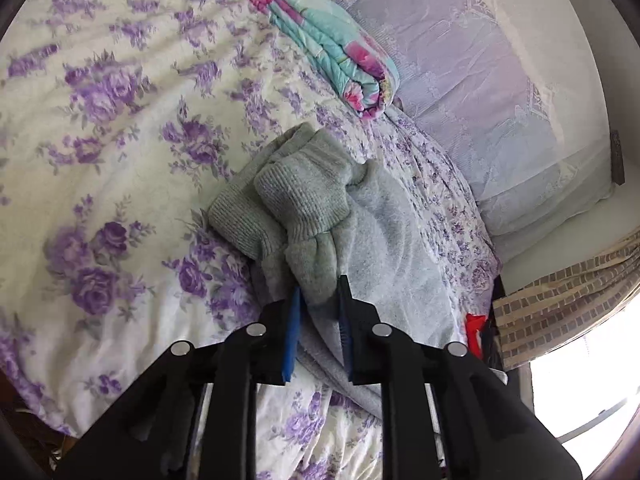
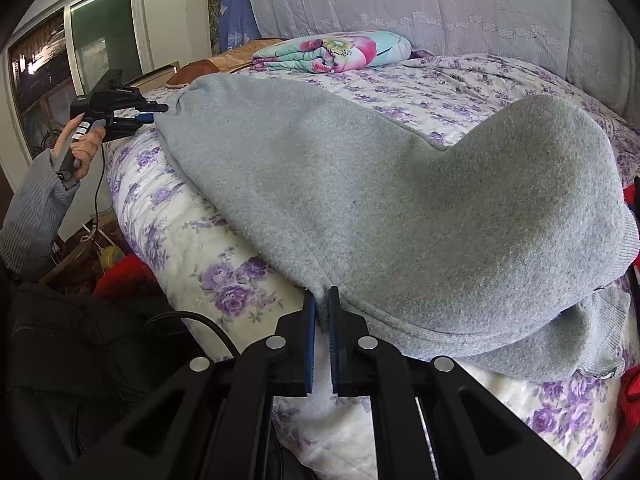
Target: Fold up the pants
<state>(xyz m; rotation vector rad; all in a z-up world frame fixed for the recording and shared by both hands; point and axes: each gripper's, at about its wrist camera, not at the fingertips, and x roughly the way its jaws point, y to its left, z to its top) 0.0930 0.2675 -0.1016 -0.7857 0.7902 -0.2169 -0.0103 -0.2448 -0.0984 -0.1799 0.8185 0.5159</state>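
Grey fleece pants (image 2: 360,184) lie along the near edge of a bed with a purple-flowered quilt (image 2: 460,84). My left gripper (image 1: 319,294) is shut on the leg ends just behind the two ribbed cuffs (image 1: 296,196), which bunch up in front of it. It also shows in the right wrist view (image 2: 154,114), at the far left end of the pants. My right gripper (image 2: 322,300) is shut on the near edge of the pants at the waist end, where the fabric is doubled over itself.
A folded turquoise and pink quilt (image 1: 332,44) lies at the far side of the bed, against a pale lavender lace cover (image 1: 480,60). A window (image 2: 80,40) is on the left. Red cloth (image 2: 124,276) lies on the floor beside the bed.
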